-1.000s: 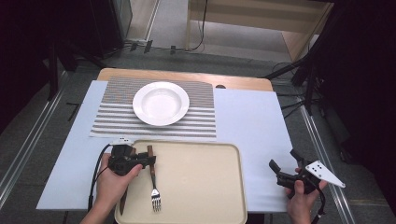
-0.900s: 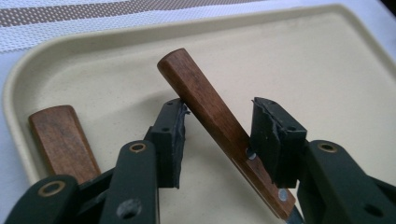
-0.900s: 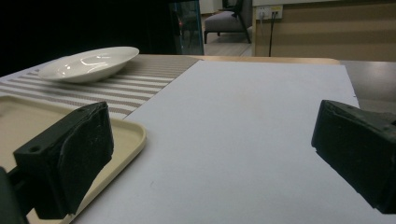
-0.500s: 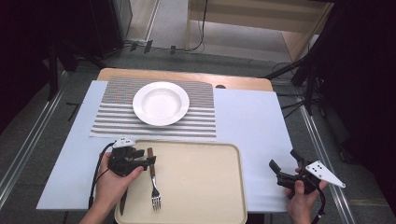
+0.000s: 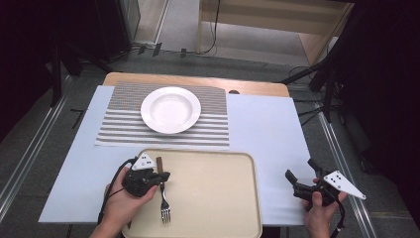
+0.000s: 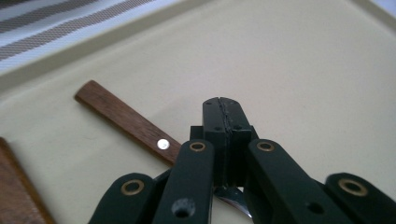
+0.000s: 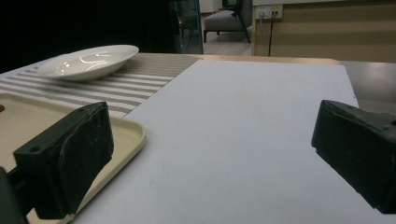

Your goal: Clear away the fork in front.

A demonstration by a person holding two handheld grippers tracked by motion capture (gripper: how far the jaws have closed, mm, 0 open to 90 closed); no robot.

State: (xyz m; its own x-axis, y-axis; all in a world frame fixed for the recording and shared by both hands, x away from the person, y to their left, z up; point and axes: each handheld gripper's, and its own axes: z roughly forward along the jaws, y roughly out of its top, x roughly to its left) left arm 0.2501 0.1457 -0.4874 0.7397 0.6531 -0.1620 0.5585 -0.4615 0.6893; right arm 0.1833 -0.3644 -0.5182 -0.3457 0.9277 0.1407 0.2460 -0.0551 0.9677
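One fork [image 5: 164,198] is seen on the tray [image 5: 218,198], near its left edge; long axis runs near-to-far, tines toward the person, wooden handle [image 6: 126,121] pointing at the plate [image 5: 170,109]; left gripper [image 5: 157,179] sits over the fork's middle, fingers [image 6: 227,135] pressed together, apparently on the fork; right gripper [image 5: 301,179] is held well apart above the surface [image 5: 267,129], fingers wide, nothing between.

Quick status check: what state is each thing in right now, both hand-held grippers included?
Left hand-held gripper: shut on the fork's neck.
Right hand-held gripper: open, holding nothing, above the table.
Fork: lying flat on the tray, tines toward the person.
Plate: upright, empty, on the striped placemat.
Tray: flat on the table.
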